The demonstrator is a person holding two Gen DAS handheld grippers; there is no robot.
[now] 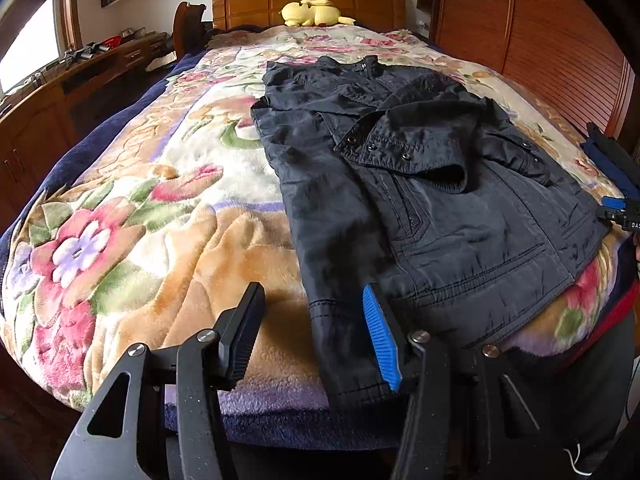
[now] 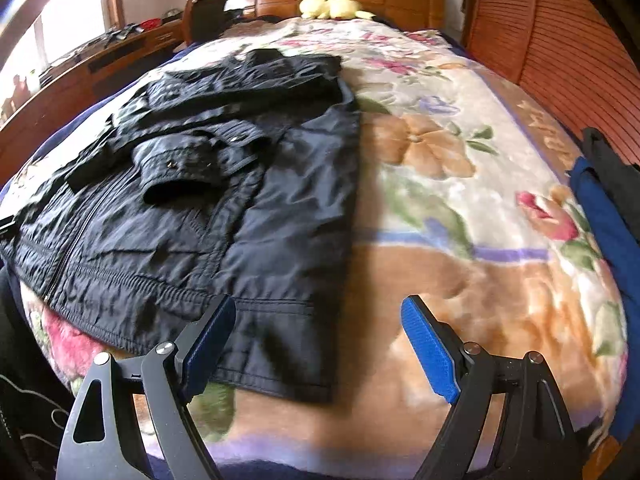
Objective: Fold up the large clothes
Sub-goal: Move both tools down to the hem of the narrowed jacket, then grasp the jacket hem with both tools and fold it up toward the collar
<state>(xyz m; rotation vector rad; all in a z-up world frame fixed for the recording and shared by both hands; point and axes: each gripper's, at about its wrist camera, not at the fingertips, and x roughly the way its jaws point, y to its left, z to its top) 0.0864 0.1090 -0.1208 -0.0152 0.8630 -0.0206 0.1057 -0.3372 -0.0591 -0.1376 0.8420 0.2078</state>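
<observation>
A dark navy jacket lies flat on the floral blanket, its sleeves folded in across the chest. My left gripper is open at the jacket's near left hem corner, its blue pad over the fabric edge. In the right wrist view the jacket lies left of centre. My right gripper is open over the jacket's near right hem corner, holding nothing. The right gripper's tip also shows at the left wrist view's right edge.
The bed has a wooden headboard with a yellow plush toy at it. A wooden dresser stands to the left, a slatted wooden wardrobe to the right. Blue and dark clothes lie at the bed's right edge.
</observation>
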